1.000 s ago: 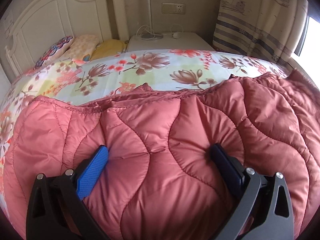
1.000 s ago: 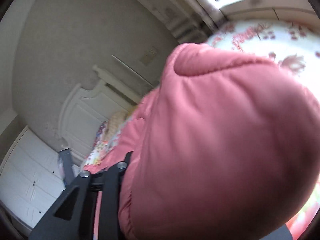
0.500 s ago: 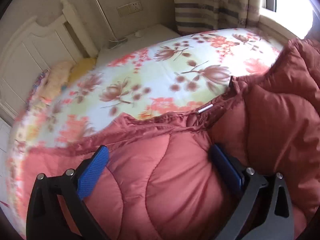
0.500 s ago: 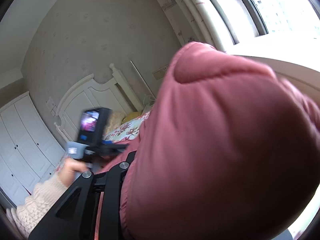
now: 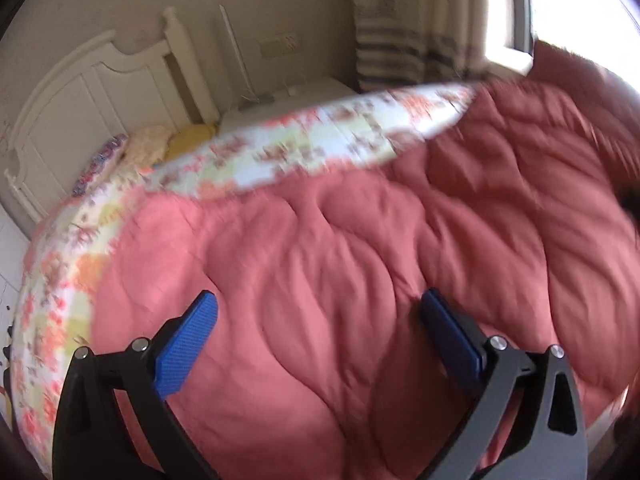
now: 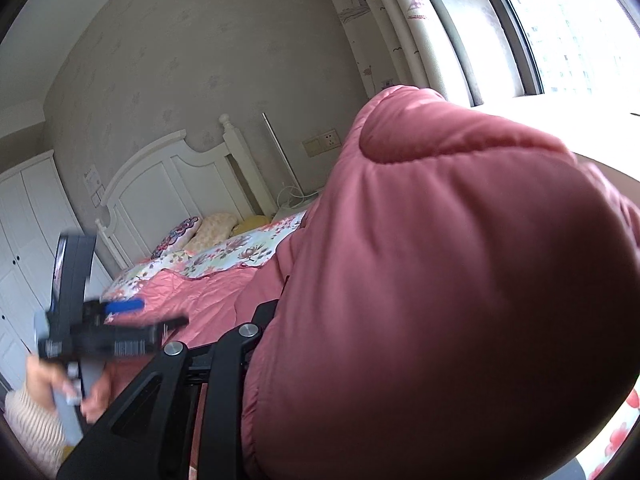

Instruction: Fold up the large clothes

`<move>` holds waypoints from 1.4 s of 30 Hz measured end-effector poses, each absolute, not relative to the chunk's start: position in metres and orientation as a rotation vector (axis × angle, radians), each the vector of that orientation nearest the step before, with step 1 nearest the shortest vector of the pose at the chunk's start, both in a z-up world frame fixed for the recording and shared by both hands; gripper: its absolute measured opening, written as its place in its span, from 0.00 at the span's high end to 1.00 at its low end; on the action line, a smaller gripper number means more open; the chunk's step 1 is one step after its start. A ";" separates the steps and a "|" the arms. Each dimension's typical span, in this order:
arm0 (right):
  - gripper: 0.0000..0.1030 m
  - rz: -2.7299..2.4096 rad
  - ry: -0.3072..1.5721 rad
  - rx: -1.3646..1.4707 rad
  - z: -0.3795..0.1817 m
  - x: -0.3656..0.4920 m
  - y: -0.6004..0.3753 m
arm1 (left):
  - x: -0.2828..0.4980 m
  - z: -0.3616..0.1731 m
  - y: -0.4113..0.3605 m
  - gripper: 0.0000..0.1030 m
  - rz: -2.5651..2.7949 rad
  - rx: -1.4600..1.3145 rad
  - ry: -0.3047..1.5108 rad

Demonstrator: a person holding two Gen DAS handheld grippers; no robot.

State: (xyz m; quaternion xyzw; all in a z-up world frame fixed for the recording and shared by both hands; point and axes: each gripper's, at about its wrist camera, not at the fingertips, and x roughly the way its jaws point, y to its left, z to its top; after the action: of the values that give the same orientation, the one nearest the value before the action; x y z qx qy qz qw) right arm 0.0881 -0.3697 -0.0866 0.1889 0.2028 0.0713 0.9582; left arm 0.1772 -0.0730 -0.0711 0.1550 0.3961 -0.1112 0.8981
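Note:
A pink quilted coat [image 5: 360, 280] lies spread over the bed. My left gripper [image 5: 318, 304] hovers just above it, blue pads [image 5: 188, 340] wide apart and open, nothing pinched; this view is blurred. In the right wrist view a bulging fold of the same coat [image 6: 440, 280] fills the middle and right, lifted off the bed. My right gripper [image 6: 320, 320] is shut on that fold; only its left finger arm [image 6: 224, 360] shows, the tips are buried in fabric. The left gripper [image 6: 120, 308] appears at lower left, held by a hand [image 6: 44, 384] in a knit sleeve.
The floral bedsheet [image 5: 304, 140] lies beyond the coat. A white headboard [image 6: 168, 176] and pillows [image 6: 208, 228] stand at the bed's head, with a white nightstand [image 5: 288, 96] beside it. A striped curtain [image 5: 408, 40] and bright window [image 6: 580, 32] are on the right, white wardrobe doors [image 6: 24, 248] on the left.
The left gripper has swept across the coat, still open, and its view is now blurred. The right gripper rolled early on, then held still with the fold lifted.

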 end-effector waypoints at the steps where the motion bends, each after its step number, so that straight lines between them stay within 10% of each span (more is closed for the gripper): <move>1: 0.66 0.139 0.416 0.370 -0.087 0.088 -0.368 | 0.176 -0.077 -0.074 0.02 -0.223 0.321 0.821; 42: 0.65 0.073 0.386 -0.222 -0.047 0.098 -0.204 | 0.186 -0.100 -0.065 0.02 -0.330 0.219 0.762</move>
State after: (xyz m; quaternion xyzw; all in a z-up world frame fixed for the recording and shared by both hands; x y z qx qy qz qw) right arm 0.0977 -0.2044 -0.0473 -0.1100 0.1913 0.0361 0.9747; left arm 0.1864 -0.0651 -0.1001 0.1063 0.3694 -0.1602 0.9092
